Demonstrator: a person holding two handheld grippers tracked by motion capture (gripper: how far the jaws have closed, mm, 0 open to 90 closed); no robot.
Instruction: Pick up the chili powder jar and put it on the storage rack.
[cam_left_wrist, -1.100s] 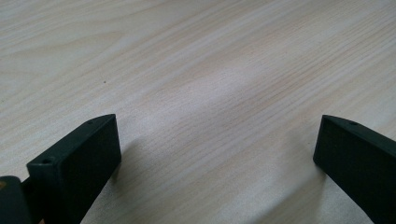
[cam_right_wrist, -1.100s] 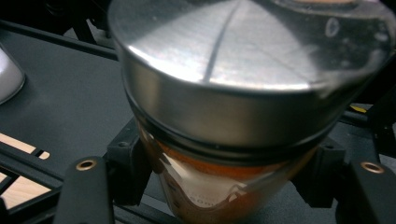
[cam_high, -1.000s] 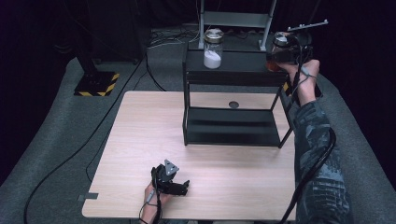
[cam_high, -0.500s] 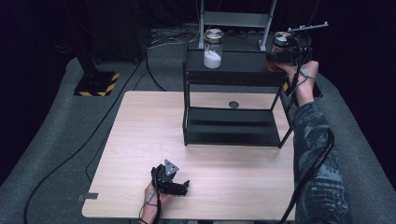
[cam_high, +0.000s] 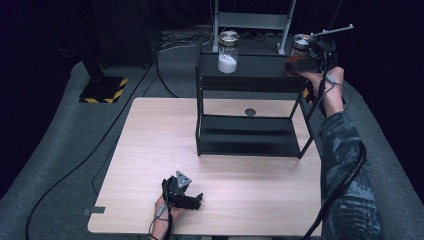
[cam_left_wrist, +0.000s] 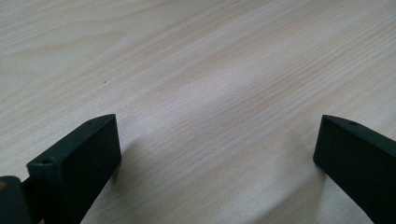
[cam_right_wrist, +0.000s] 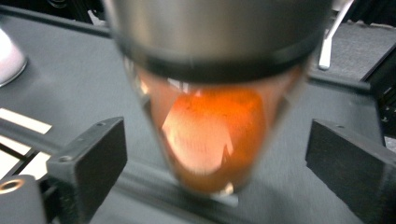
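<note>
A glass jar (cam_right_wrist: 210, 135) with orange powder and a metal lid stands on the right end of the black rack's top shelf (cam_high: 260, 65). My right gripper (cam_high: 296, 64) reaches it from the right. Its jaws have just been opening, and in the right gripper view (cam_right_wrist: 215, 163) the jar (cam_high: 301, 49) sits between them with a gap on each side. My left gripper (cam_high: 192, 200) lies low on the wooden table (cam_high: 150, 150) near the front edge. In the left gripper view (cam_left_wrist: 217, 154) its jaws stand wide apart over bare wood.
A second jar (cam_high: 227, 52) with white powder stands on the left part of the top shelf. The rack's lower shelf (cam_high: 250, 142) is bare. A metal stand (cam_high: 252, 22) rises behind the rack. Cables run across the grey floor at the left.
</note>
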